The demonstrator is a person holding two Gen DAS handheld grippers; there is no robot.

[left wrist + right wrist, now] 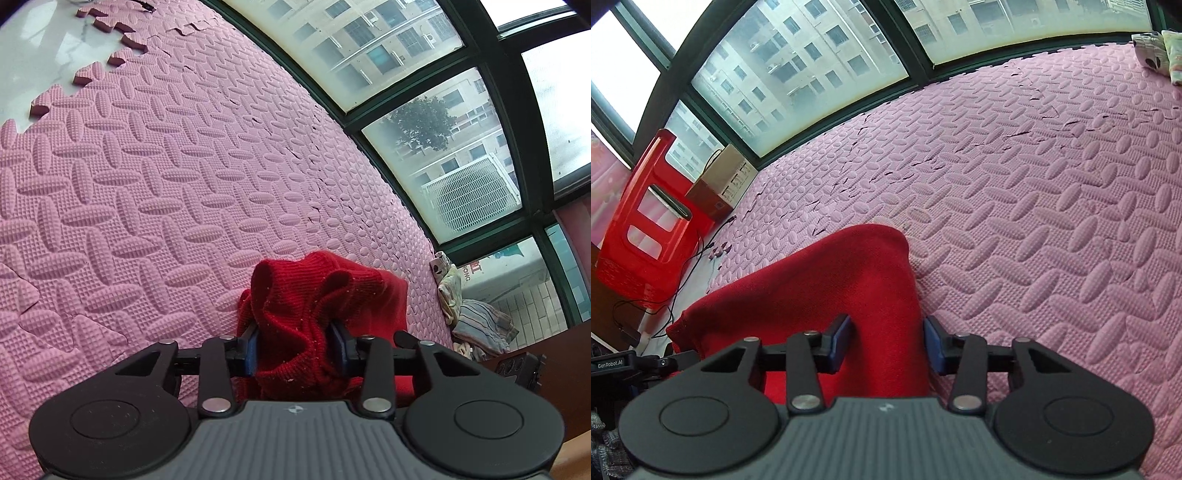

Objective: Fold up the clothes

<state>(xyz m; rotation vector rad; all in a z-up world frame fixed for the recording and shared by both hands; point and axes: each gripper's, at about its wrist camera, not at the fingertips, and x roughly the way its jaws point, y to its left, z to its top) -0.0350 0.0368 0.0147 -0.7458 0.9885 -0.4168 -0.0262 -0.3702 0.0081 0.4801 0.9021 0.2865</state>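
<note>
A red knitted garment point(314, 295) is bunched between the blue pads of my left gripper point(297, 349), which is shut on it above the pink foam mat point(166, 177). In the right wrist view the same red garment point(831, 280) runs smooth and flat between the pads of my right gripper point(888, 345), which is shut on a fold of it. The garment hangs off to the left, over the pink mat point(1034, 221).
A pile of other clothes point(469, 317) lies at the mat's edge by the window point(443, 147). A red plastic stool point(646, 221), a cardboard box point(720, 177) and cables point(683, 277) stand at the left by the window. The mat's jigsaw edge point(92, 74) meets white floor.
</note>
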